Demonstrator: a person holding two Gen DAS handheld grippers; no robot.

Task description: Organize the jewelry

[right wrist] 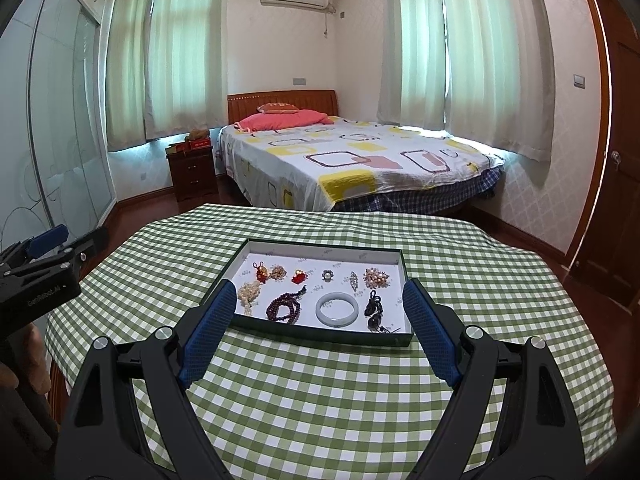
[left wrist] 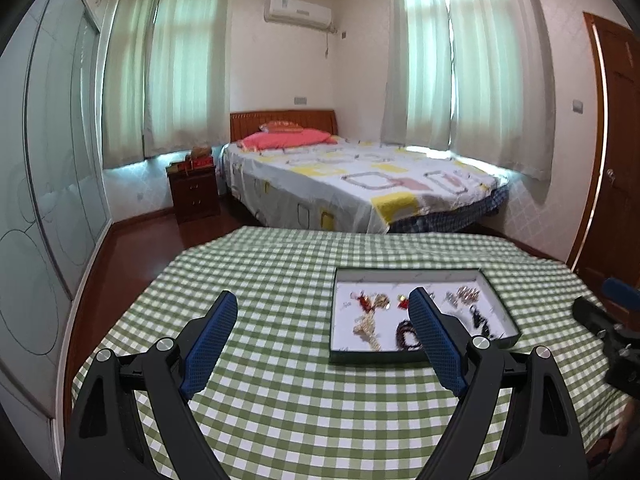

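Left black gripper with blue textured pads [left wrist: 322, 310] gapes wide over the green-and-white checked cloth [left wrist: 280, 400], holding nothing; the right black gripper with blue pads [right wrist: 320, 300] likewise, framing the shallow dark-rimmed tray with white lining [right wrist: 320, 338]. Inside, left to right: cream bead cluster [right wrist: 247, 296], limp maroon bead strand [right wrist: 285, 307], rigid pale jade bangle [right wrist: 336, 309] (smooth, likely slippery), black cord pendant [right wrist: 374, 307]. Best approach low, pinching one piece cleanly.

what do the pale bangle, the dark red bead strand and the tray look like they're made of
Bangle: probably jade or glass, a smooth, glossy, milky grey-green ring.
Bead strand: small round dark red beads with a slight sheen, perhaps garnet or stained wood; too small to tell.
Tray: likely cardboard, with thin, straight dark green walls and a matte white printed lining.
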